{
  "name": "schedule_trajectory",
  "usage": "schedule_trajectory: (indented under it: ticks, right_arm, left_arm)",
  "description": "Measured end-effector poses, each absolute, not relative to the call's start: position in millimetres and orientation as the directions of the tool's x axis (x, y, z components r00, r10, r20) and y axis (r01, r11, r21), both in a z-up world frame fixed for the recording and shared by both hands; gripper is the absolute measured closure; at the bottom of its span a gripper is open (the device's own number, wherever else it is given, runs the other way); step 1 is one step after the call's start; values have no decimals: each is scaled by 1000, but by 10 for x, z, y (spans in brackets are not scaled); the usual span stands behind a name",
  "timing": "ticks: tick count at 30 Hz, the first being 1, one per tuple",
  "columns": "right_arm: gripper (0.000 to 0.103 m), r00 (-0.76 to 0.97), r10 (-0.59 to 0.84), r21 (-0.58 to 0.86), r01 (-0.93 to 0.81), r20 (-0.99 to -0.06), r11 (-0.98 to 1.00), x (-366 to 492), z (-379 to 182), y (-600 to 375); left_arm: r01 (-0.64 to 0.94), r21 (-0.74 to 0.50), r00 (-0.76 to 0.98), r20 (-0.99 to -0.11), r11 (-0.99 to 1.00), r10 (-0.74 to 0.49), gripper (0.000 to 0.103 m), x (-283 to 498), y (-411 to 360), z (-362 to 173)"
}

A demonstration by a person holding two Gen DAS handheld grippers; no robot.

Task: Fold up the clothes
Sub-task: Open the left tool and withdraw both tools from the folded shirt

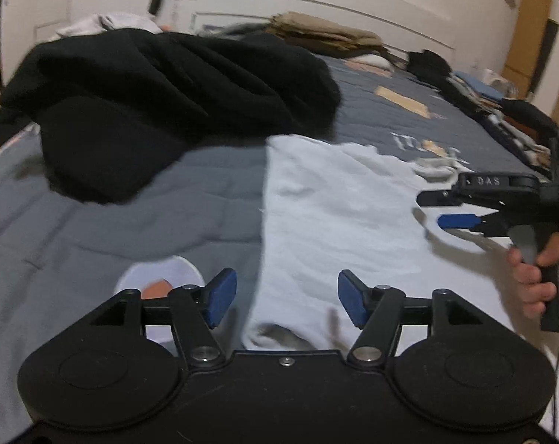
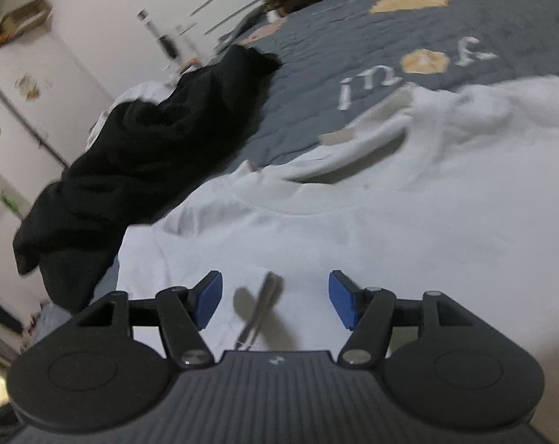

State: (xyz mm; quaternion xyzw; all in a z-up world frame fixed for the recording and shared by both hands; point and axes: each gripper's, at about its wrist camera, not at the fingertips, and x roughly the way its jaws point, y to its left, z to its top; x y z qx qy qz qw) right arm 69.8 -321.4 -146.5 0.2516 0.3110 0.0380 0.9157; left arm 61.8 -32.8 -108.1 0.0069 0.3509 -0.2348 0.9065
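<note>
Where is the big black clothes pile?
In the left wrist view the black pile lies on the grey bedspread, up and left of the white shirt, touching its far corner.

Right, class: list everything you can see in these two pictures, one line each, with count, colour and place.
white garment: one, white, spread flat on the bed under both grippers.
black garment: one heap, black, beside the white one.
bedspread: one, grey-blue with tan patches and white lettering.
folded clothes: one stack, tan, at the far end of the bed.
left gripper: black, blue pads, open.
right gripper: black, blue pads, open.
hand: one, on the right gripper's handle.
</note>
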Motion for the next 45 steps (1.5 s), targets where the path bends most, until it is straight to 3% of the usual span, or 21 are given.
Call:
schedule_trajectory:
  ticks: [2, 4, 5, 8, 10, 11, 12, 14, 19, 23, 27, 32, 35, 39, 45]
  right_arm:
    - [46, 811, 212, 472, 89, -546, 877, 766, -1479, -3221]
    - [80, 818, 197, 460, 91, -541, 883, 834, -1494, -3228]
    - [90, 821, 190, 454, 93, -538, 886, 868, -1501, -3232]
    - [90, 829, 161, 413, 91, -535, 906, 945, -1506, -3215]
    - [86, 830, 129, 344, 80, -542, 936, 949, -1478, -3154]
    - [81, 831, 112, 308, 74, -545, 948, 952, -1464, -3124]
    - [69, 801, 95, 294, 103, -591, 950, 973, -1460, -3138]
    - [60, 755, 80, 299, 159, -651, 941, 934, -1433, -3213]
    - [55, 842, 46, 357, 177, -537, 917, 258, -1133, -3461]
    - [42, 848, -11, 351, 231, -530, 907, 4, -1064, -3659]
    - [40, 846, -68, 344, 287, -528, 894, -231, -1005, -3857]
    - [40, 839, -140, 335, 355, -526, 873, -525, -932, -4104]
    - [40, 832, -182, 330, 395, -524, 858, -701, -888, -4252]
    - [38, 820, -238, 323, 447, -520, 834, -937, -830, -4450]
    - [36, 799, -273, 315, 489, -535, 814, -1150, -798, -4690]
  left_arm:
    - [417, -181, 647, -629, 891, -431, 43, 634, -290, -1056]
    - [416, -200, 650, -617, 887, -444, 43, 627, -278, -1027]
    - [419, -201, 651, -613, 886, -447, 43, 621, -277, -1016]
    - [422, -205, 652, -609, 883, -453, 43, 615, -291, -1008]
    - [424, -205, 650, -609, 882, -454, 43, 600, -307, -1003]
    - [424, -205, 649, -611, 882, -454, 43, 596, -318, -1001]
    - [426, -210, 645, -611, 880, -458, 43, 594, -326, -995]
    - [435, -234, 637, -603, 870, -480, 43, 583, -336, -977]
    - [494, -306, 603, -553, 813, -575, 38, 472, -468, -894]
    - [554, -333, 571, -515, 763, -640, 23, 307, -705, -848]
    - [608, -345, 527, -498, 715, -689, 14, 122, -998, -799]
    - [675, -356, 465, -475, 646, -747, 11, -84, -1299, -729]
    - [697, -347, 477, -430, 628, -767, 0, -189, -1418, -687]
    - [711, -347, 477, -401, 612, -782, 0, -271, -1595, -664]
    - [699, -387, 444, -425, 601, -789, 0, -262, -1742, -716]
